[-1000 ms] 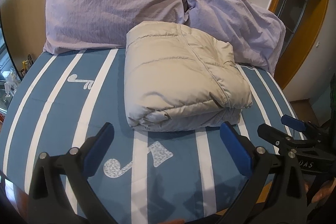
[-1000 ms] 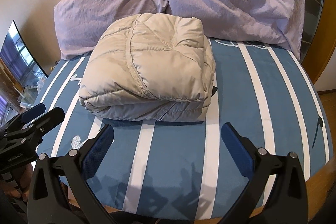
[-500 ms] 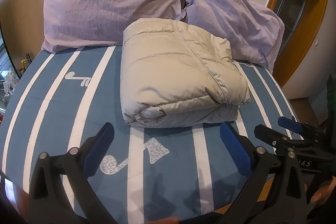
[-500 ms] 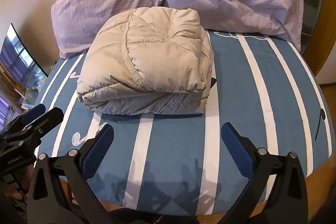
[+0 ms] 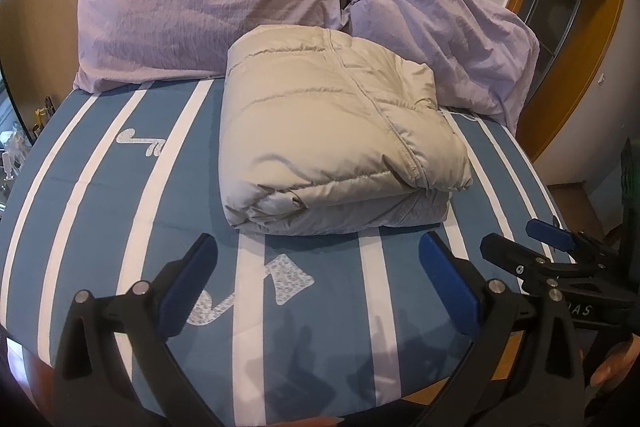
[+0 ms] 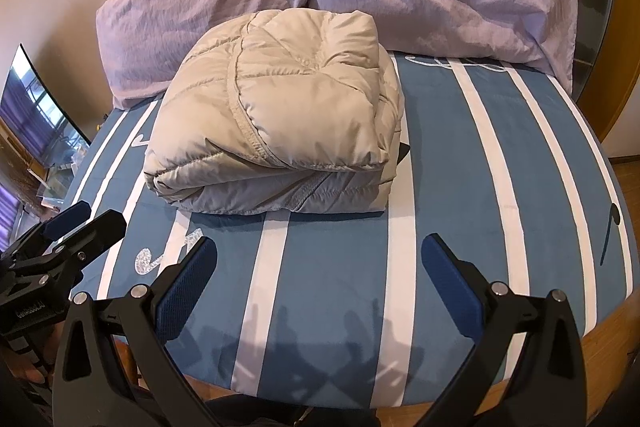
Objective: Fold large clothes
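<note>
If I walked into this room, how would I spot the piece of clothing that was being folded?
Look at the bed with the blue sheet striped in white. Two lilac pillows lean at its head, and right in front of them lies the beige puffer jacket, folded into a thick square bundle. It is the only quilted, shiny, sand-coloured thing there; both open grippers hover short of it.

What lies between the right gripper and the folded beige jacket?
Only bare striped bedsheet lies between the right gripper and the folded beige jacket, as the right wrist view shows.
</note>
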`<state>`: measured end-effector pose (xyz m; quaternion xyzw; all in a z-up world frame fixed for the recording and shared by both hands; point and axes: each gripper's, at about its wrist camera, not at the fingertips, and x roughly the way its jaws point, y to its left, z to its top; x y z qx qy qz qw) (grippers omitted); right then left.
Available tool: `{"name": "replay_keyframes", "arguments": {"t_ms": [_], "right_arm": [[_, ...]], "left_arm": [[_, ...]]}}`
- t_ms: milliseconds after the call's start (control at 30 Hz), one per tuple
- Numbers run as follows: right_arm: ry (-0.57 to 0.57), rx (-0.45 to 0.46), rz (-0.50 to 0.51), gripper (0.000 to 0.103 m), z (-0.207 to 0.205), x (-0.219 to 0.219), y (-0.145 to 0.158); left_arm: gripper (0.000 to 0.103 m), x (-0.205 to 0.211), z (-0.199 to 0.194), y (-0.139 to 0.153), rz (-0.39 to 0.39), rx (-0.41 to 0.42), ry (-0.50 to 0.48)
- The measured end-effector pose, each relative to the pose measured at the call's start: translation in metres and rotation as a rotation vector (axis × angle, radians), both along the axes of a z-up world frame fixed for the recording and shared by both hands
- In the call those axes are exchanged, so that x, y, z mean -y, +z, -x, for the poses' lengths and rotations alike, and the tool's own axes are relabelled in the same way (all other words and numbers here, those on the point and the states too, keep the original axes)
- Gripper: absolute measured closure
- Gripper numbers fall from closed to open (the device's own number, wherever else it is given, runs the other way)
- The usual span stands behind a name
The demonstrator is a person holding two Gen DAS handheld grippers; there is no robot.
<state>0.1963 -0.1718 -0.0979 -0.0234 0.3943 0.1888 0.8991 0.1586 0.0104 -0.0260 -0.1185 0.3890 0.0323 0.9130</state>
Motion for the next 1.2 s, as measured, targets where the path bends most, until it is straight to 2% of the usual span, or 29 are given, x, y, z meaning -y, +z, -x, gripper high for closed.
{"name": "replay_keyframes", "arguments": {"t_ms": [1200], "right_arm": [[0.0, -0.019, 0.0, 0.001, 0.0002, 0.0036, -0.0017]], "left_arm": [[0.002, 0.0043, -0.0017, -0.0071, 0.015, -0.026, 0.006]]}}
